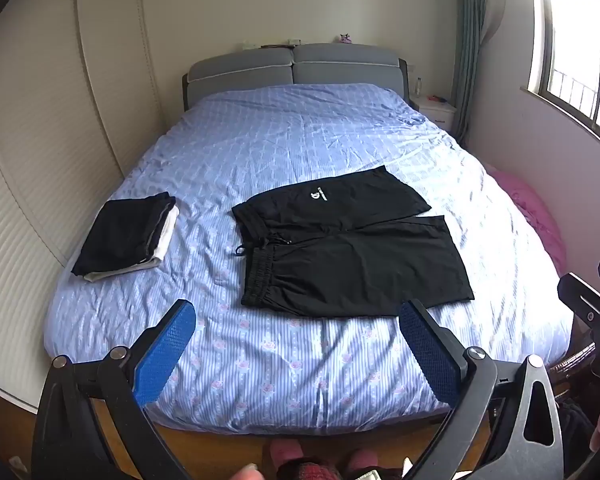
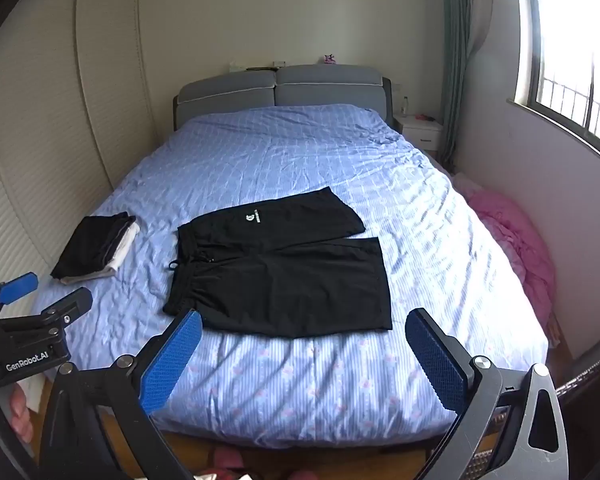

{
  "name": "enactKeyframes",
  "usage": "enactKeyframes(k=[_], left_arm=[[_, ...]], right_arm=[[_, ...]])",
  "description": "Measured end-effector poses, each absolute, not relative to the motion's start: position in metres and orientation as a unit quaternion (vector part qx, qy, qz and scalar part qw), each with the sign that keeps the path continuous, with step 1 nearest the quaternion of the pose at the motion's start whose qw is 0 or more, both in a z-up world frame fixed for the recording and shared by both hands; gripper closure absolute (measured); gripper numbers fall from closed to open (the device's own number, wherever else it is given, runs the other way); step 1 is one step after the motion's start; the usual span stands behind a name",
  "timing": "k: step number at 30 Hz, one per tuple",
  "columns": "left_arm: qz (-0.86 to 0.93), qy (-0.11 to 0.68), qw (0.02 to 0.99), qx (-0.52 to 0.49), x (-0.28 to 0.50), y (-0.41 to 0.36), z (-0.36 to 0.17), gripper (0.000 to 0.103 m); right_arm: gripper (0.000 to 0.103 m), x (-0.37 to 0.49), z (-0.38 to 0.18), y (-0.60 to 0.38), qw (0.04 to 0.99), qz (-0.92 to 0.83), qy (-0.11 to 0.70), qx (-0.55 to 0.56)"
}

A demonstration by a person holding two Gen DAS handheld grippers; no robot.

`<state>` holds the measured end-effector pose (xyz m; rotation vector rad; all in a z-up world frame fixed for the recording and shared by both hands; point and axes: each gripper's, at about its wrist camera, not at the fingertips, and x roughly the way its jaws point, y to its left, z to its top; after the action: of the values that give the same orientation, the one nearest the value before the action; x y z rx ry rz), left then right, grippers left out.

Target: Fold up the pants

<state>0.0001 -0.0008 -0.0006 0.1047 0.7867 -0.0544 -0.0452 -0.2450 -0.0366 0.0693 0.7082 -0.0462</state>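
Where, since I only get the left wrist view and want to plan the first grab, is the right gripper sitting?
Observer: The right gripper hangs open and empty over the near edge of the bed, just in front of the black pants.
Operator: How does my left gripper look from that side?
Observer: The left gripper is open at the bed's near left side, short of the folded stack.
Operator: Any marking on it?
Observer: Its body reads GenRobot.AI.

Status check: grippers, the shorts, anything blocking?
Left gripper open, right gripper open, both empty above the bed's near edge. Shorts flat, unfolded on bed. Folded stack off left, clear.
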Motion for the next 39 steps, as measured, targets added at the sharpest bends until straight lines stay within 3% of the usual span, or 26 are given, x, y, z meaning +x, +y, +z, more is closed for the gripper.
enactKeyframes(k=[39], left_arm=[[-0.048, 0.355, 0.933, 0.035, -0.012, -0.012, 0.032, 0.000]], right_arm=[[0.000, -0.053, -0.017, -0.256, 0.942, -0.010, 0.333, 0.041]])
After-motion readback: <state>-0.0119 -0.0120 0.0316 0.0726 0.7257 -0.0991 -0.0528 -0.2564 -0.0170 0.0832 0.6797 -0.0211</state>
